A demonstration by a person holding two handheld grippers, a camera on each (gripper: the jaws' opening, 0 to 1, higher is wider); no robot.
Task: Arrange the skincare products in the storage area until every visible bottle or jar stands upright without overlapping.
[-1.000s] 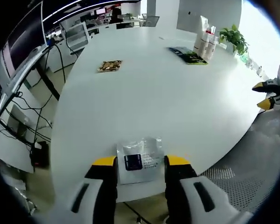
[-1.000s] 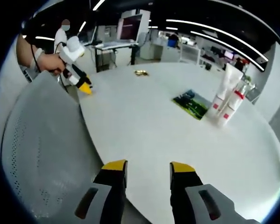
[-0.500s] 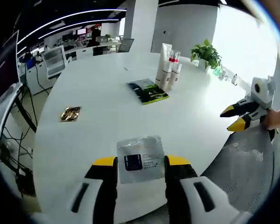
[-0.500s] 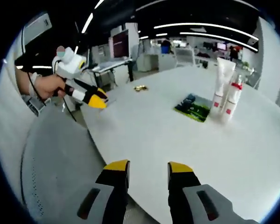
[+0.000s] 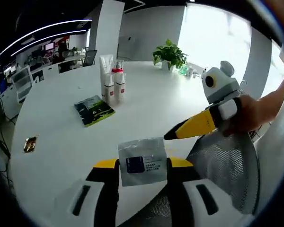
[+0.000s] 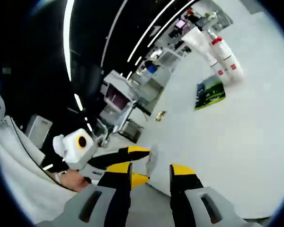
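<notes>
Carrying step — left gripper (image 5: 143,164) clamps a sachet (image 5: 143,161); right gripper (image 6: 150,169) gapes empty. Next: bottles (image 5: 111,85) at eleven o'clock.

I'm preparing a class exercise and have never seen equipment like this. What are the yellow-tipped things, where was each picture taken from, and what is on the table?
A person holds one hand-held grasping tool in each hand; a camera rides on each. The left gripper view looks along the left tool, shut on a silvery sachet; the right tool enters from the right. The right gripper view looks along the open right tool. On the white table stand a white tube and red-capped bottles, beside a flat green packet and a small gold packet.
</notes>
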